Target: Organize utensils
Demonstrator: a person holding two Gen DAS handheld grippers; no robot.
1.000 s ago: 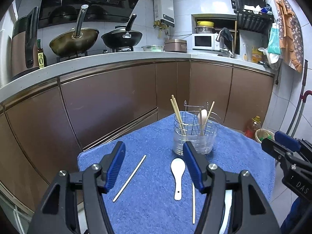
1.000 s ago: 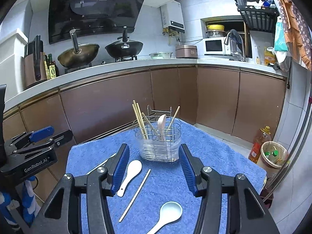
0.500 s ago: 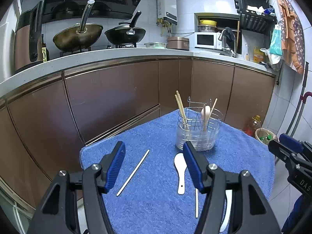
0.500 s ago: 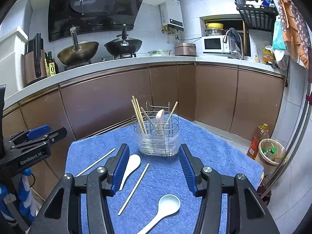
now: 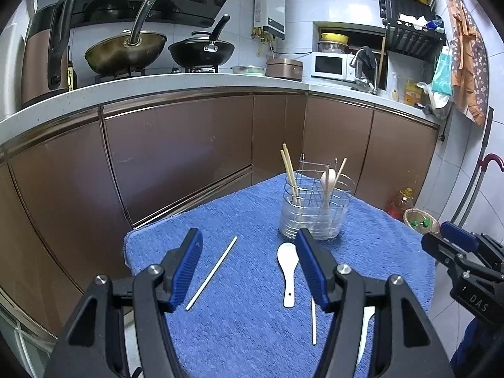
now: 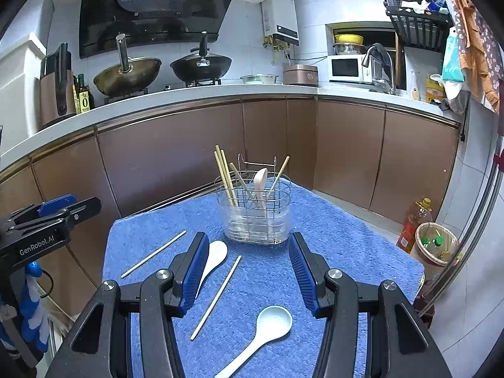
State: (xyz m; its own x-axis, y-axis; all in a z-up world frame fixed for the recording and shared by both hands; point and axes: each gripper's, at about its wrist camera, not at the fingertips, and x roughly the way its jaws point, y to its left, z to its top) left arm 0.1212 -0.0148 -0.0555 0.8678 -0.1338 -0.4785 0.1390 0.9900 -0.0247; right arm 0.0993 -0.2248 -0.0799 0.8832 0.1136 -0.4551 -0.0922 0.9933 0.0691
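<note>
A clear wire utensil holder (image 5: 315, 212) (image 6: 256, 217) stands at the far end of a blue towel (image 5: 245, 324) (image 6: 330, 242), with several chopsticks and a spoon upright in it. On the towel lie a white spoon (image 5: 288, 271) (image 6: 212, 258), a pale blue spoon (image 6: 263, 330), a loose chopstick at the left (image 5: 212, 272) (image 6: 154, 253) and another in the middle (image 5: 313, 319) (image 6: 217, 296). My left gripper (image 5: 247, 250) hovers open over the towel's near part, empty. My right gripper (image 6: 249, 253) is open too, short of the holder, empty.
Brown kitchen cabinets (image 6: 176, 154) run behind the towel-covered table, with woks (image 6: 127, 74) on the stove above. An oil bottle (image 6: 412, 223) and a small waste bin (image 6: 436, 245) stand on the floor at the right. The right gripper shows at the left wrist view's right edge (image 5: 460, 252).
Both views have shifted slightly, so the holder and utensils sit a little lower and nearer. Nothing on the towel has moved, and both grippers keep the same opening.
</note>
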